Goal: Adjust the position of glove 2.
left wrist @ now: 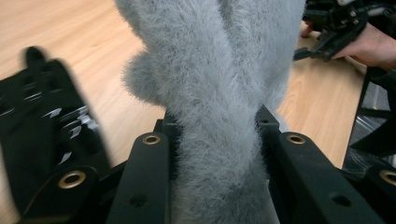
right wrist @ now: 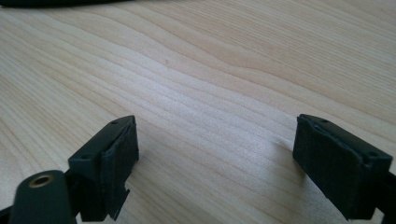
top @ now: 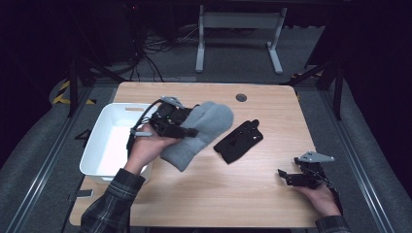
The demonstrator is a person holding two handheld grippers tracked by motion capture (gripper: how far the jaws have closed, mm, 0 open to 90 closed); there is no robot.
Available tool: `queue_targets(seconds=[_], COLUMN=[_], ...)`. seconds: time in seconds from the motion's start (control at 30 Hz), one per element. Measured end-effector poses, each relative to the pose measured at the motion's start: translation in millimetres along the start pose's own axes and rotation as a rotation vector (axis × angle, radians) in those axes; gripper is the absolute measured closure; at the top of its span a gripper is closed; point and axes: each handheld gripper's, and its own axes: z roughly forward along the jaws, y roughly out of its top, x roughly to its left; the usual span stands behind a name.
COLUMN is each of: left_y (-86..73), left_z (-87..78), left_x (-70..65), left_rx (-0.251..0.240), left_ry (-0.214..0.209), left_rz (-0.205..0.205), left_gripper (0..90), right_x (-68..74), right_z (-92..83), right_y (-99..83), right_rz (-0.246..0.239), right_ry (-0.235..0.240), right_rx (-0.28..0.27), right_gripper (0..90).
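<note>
Beside bin (top: 108, 127), gripped mittens (top: 204, 127)

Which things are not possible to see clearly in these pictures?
- Left gripper jaws, high view: their tips are buried in the grey mittens.
- Black glove, left gripper view: blurred and cut by the edge.
- White bin, high view: the hand covers its near corner.

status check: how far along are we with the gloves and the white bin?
Done: nothing visible inside the white bin so far. In hand: the left tool is clamped on the grey fuzzy mittens, lifted off the table beside the bin. Left: the mittens probably go into the bin; the black gloves lie untouched mid-table. The right tool rests open on bare wood, holding nothing.
</note>
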Motion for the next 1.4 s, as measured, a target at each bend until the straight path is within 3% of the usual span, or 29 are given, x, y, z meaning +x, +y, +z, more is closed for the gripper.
queue_targets(seconds=[0.03,0.07,0.17,0.23,0.3,0.43,0.6,0.97,1.1,1.17,1.4], left_y=[-5.1,-5.1,-15.4,-28.7,-33.6,-60.0,-80.5,-127.0,-134.7,-138.5,-148.8], left_z=[-14.2,-14.2,-34.3,-52.8,-58.6,-81.9,-90.4,-80.7,-70.0,-64.5,-49.1], left_x=[6.9,6.9,18.8,32.9,37.6,62.2,81.4,121.1,128.6,132.6,143.5], left_rx=[-0.014,-0.014,-0.031,-0.05,-0.057,-0.085,-0.081,-0.036,-0.01,-0.005,0.068], left_ry=[0.025,0.025,0.055,0.086,0.098,0.126,0.152,0.177,0.201,0.192,0.249], left_rz=[-0.016,-0.016,-0.042,-0.085,-0.099,-0.18,-0.236,-0.388,-0.424,-0.441,-0.493], left_gripper=[68.4,68.4,68.3,68.3,68.3,68.2,68.2,67.8,66.6,65.6,56.2], right_x=[0.0,0.0,0.1,0.2,0.3,0.4,0.4,0.3,0.5,0.4,0.5], right_z=[0.0,0.0,0.0,0.1,0.1,0.2,0.4,0.5,0.6,0.6,0.8], right_y=[0.0,0.0,0.1,0.1,0.2,0.3,0.3,0.6,0.6,0.6,0.6], right_rz=[0.0,0.0,0.001,0.002,0.003,0.005,0.006,0.008,0.01,0.01,0.011], right_ry=[0.0,0.0,-0.001,-0.002,-0.002,-0.004,-0.004,-0.008,-0.009,-0.01,-0.011], right_rx=[0.0,0.0,0.0,0.0,0.001,0.001,0.001,0.003,0.003,0.003,0.002], right_gripper=[14.8,14.8,14.7,14.7,14.6,14.5,14.5,14.4,14.4,14.3,14.3])
